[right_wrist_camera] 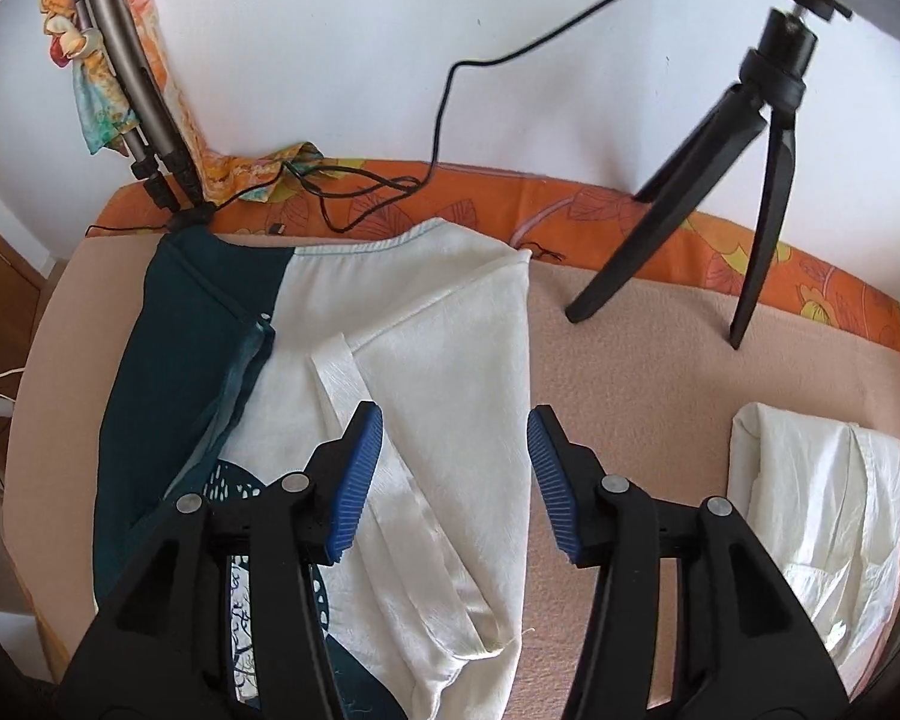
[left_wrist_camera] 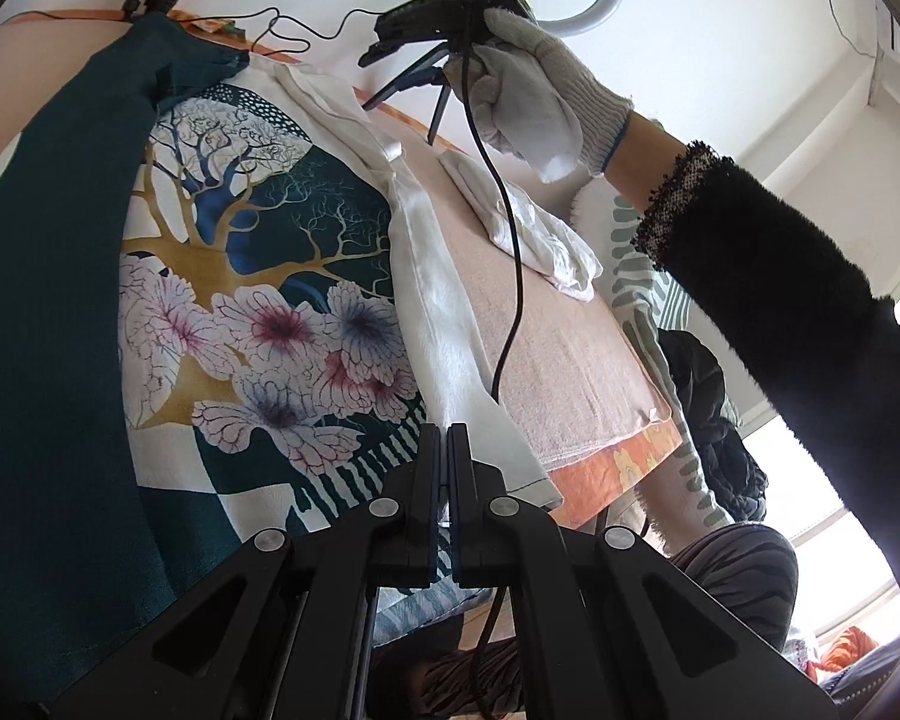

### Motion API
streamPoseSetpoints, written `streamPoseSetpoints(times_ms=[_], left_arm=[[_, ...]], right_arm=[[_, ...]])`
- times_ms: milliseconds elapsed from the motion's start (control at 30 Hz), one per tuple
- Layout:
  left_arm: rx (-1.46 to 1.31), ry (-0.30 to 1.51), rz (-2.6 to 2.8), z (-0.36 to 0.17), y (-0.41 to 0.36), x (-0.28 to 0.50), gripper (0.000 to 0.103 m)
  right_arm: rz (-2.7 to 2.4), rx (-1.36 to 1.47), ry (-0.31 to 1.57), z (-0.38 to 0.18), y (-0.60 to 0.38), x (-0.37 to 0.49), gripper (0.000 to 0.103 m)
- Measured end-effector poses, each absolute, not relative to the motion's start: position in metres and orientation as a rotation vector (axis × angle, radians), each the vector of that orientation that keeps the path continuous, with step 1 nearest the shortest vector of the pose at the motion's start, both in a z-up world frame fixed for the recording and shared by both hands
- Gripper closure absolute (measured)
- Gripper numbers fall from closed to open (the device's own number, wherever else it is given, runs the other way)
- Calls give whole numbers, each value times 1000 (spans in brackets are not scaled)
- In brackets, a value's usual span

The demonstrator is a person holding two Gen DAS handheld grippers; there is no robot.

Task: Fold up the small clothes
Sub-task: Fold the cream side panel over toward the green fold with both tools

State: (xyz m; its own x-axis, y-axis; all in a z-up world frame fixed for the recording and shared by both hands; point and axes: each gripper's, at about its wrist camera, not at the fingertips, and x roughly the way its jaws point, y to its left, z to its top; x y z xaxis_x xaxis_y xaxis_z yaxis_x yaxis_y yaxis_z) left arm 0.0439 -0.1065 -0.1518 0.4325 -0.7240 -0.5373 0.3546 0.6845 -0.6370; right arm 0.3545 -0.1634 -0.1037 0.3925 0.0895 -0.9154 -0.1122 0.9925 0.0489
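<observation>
A small top (left_wrist_camera: 258,276) printed with a tree and flowers lies spread on the pink blanket (right_wrist_camera: 630,372), with a dark teal side (right_wrist_camera: 174,360). Its white underside (right_wrist_camera: 438,336) is folded over the print as a long flap (left_wrist_camera: 432,300). My left gripper (left_wrist_camera: 448,438) hangs shut over the near edge of the top, and I see nothing between its fingers. My right gripper (right_wrist_camera: 455,420) hovers open above the white flap, its blue pads (right_wrist_camera: 360,480) clear of the cloth. In the left wrist view a gloved hand (left_wrist_camera: 528,78) holds that right gripper over the far end.
A folded white garment (right_wrist_camera: 810,480) lies at the right of the blanket. A black tripod (right_wrist_camera: 762,180) stands at the back right, and a second tripod (right_wrist_camera: 132,90) leans at the back left. Cables (right_wrist_camera: 354,192) run over the orange floral border. Dark clothes (left_wrist_camera: 708,408) are heaped beyond the right edge.
</observation>
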Motion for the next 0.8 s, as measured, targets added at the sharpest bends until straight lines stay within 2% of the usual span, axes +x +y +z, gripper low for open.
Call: streamPoseSetpoints(times_ms=[333,400,800], left_arm=[[-457,882,-707,-151,-110,38,102],[-451,879,-707,-150,-111,36,102],[-441,866,-703,-148,-108,28,102]], right_arm=[[151,37,1309,-153,-174,309,53],[150,32,1311,-153,-170,307,58],[139,-75,1299,-139,-144,296,59]])
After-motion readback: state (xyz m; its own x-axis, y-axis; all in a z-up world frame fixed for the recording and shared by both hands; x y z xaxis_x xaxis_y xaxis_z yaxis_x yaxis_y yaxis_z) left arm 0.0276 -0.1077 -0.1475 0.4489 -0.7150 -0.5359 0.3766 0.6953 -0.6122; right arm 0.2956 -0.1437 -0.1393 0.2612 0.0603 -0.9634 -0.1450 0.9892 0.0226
